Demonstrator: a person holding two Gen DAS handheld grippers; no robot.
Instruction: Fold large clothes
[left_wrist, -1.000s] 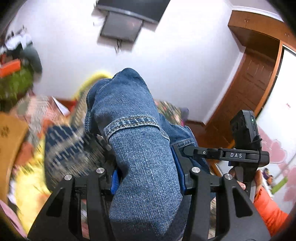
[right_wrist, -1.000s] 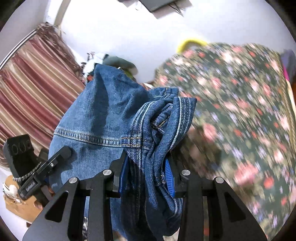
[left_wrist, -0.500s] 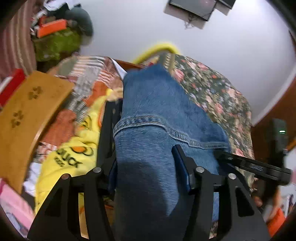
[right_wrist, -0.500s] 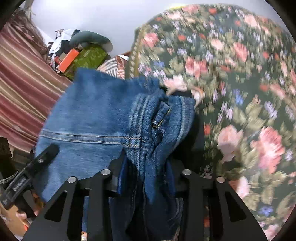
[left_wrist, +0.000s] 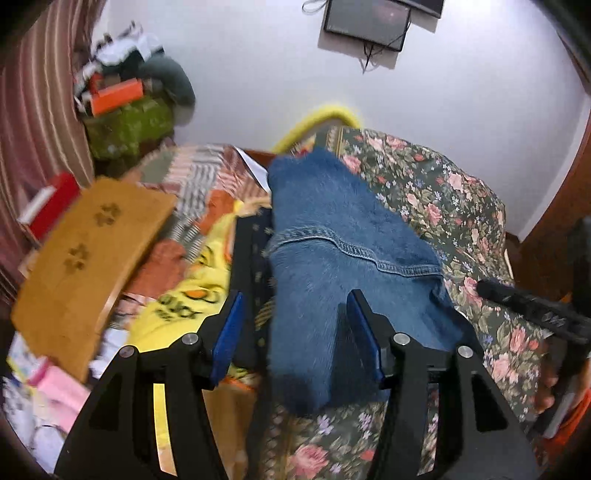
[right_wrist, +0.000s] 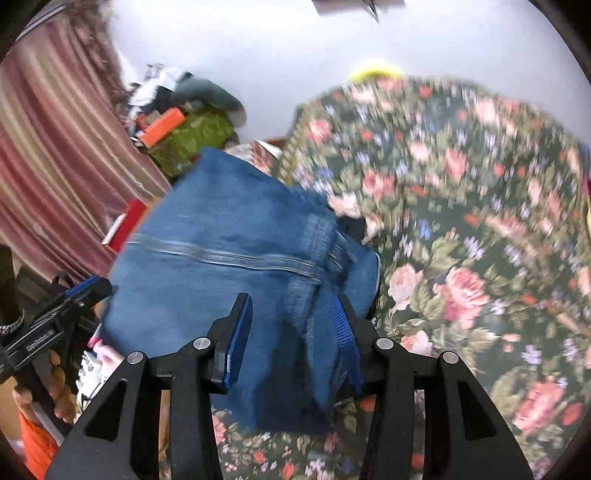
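Observation:
Folded blue jeans (left_wrist: 332, 266) lie on the floral bedspread (left_wrist: 461, 221). My left gripper (left_wrist: 295, 332) straddles their near end. It is open, and its left pad (left_wrist: 229, 332) stands clear of the denim. In the right wrist view the same jeans (right_wrist: 221, 258) rest on the bedspread (right_wrist: 461, 277), their thick seamed edge next to the right pad (right_wrist: 343, 325). My right gripper (right_wrist: 291, 328) is open with its jaws opening around the denim. Each view shows the other gripper at its edge: the right gripper (left_wrist: 535, 314) and the left gripper (right_wrist: 55, 321).
A wooden lap table (left_wrist: 92, 266) with paw prints lies left of the jeans, beside yellow cloth (left_wrist: 184, 295) and patterned bedding. Boxes and clothes (left_wrist: 129, 103) pile against the striped curtain (right_wrist: 55, 147). A screen (left_wrist: 365, 22) hangs on the wall. A hand (right_wrist: 59, 384) holds the left gripper.
Both grippers have come down and tilted toward the bed, lowering the jeans onto the floral spread. Both pairs of jaws have widened and no longer clamp the denim.

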